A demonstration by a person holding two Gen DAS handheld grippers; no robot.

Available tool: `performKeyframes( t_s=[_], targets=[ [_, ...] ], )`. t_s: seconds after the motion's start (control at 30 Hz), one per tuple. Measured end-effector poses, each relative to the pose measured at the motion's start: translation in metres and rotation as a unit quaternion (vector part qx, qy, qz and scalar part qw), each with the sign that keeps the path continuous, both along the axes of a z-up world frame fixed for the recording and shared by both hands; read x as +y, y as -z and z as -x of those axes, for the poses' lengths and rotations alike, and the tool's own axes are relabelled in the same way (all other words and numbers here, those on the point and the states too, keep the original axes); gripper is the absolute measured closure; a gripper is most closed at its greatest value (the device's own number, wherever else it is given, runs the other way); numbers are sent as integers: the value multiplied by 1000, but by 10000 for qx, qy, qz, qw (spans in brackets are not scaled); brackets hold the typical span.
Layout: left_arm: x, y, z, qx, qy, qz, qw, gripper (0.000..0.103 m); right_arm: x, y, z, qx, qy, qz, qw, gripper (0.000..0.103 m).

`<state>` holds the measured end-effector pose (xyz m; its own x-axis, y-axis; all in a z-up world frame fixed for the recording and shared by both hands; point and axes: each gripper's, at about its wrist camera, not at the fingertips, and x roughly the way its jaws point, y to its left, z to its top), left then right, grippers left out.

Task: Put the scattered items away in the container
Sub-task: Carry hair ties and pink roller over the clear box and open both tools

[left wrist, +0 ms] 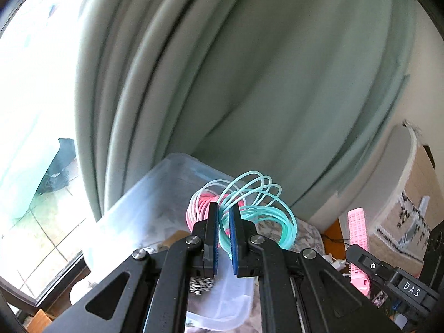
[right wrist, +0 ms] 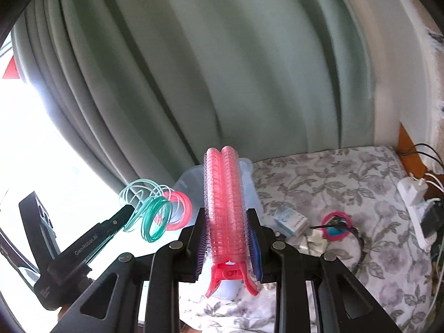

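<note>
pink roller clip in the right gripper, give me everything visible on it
The pink roller clip is translucent pink plastic: two ribbed, bristly tubes side by side, joined at the near end by an opaque pink hinge with two splayed handle tabs. It stands roughly upright, clamped between the right gripper pads at its lower half, tips free. It is held in the air in front of the clear container, touching nothing else visible.
</note>
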<state>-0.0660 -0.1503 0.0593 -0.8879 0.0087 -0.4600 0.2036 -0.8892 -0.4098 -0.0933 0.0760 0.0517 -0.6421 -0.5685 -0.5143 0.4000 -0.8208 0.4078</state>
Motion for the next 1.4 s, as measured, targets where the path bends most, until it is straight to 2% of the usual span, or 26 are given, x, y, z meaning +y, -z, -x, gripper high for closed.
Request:
performKeyframes(
  t_s=[0.37,0.77,0.93,1.2,1.33,1.4],
  targets=[
    [-50,24,0,-186,-269,-375,9988,96,-67,17,11,-157,-592,-438,9972,74],
    [-68,49,12,-468,-200,-559,9971,96,-123,55,19,-511,-1010,-952,9890,74],
    [-77,54,12,-534,-283,-573,9965,94,-133,67,21,-621,-1079,-1117,9859,73],
    [-67,53,8,-453,-214,-560,9972,93,-135,74,25,-693,-1050,-1204,9847,72],
    [-68,58,6,-482,-182,-569,9970,88,-135,70,23,-656,-1001,-1257,9848,72],
    [-71,61,7,-489,-177,-581,9970,83,-135,72,26,-663,-991,-1272,9847,72]
  ],
)
